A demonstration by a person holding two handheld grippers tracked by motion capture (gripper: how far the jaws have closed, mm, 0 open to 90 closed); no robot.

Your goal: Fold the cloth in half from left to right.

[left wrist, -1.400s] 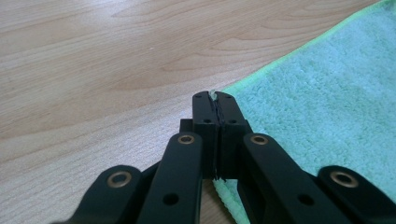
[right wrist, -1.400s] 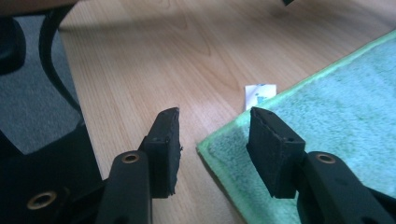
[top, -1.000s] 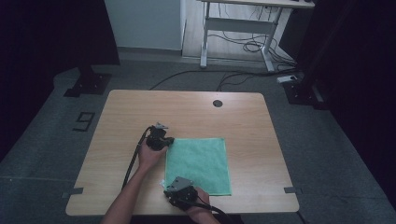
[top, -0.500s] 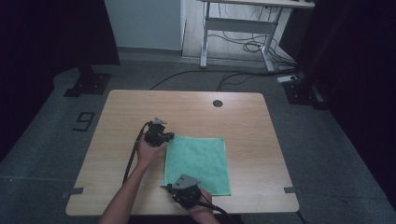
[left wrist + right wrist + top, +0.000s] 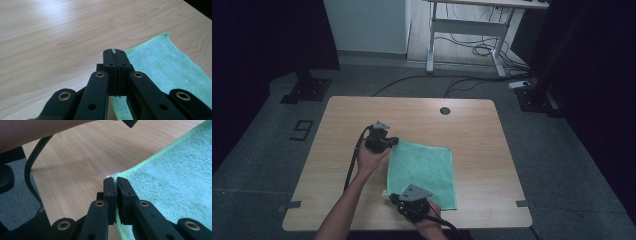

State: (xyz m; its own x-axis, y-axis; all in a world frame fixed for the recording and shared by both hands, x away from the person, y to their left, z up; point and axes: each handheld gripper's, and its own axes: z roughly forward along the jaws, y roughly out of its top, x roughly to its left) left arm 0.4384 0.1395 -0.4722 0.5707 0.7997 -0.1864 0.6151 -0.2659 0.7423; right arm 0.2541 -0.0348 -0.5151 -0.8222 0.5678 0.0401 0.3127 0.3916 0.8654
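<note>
Green towel (image 5: 424,172) spread flat on the table (image 5: 472,125), toward its near middle, long axis running from near edge to far edge. Pinched at both corners of its left-hand edge: far-left corner clenched in the jaws of the left gripper (image 5: 388,143), near-left corner clenched in the jaws of the right gripper (image 5: 404,199). In the left gripper view, left gripper (image 5: 115,51) closed tight with a wisp of fabric showing at the tips and the towel (image 5: 170,67) trailing off to the right and back under the jaws. In the right gripper view, right gripper (image 5: 115,179) squeezed on the hem, a small white tag just past the tips, terry cloth (image 5: 175,177) stretching away to the right.

Rest of the towel lying to the right of both grips, so a fold would likely carry the left edge over toward the free right edge. Nothing on the bare wood in that path. Round cable hole (image 5: 444,110) well beyond the far edge, clear of the work. Black cable (image 5: 353,162) trailing along the left forearm, away from the cloth.
</note>
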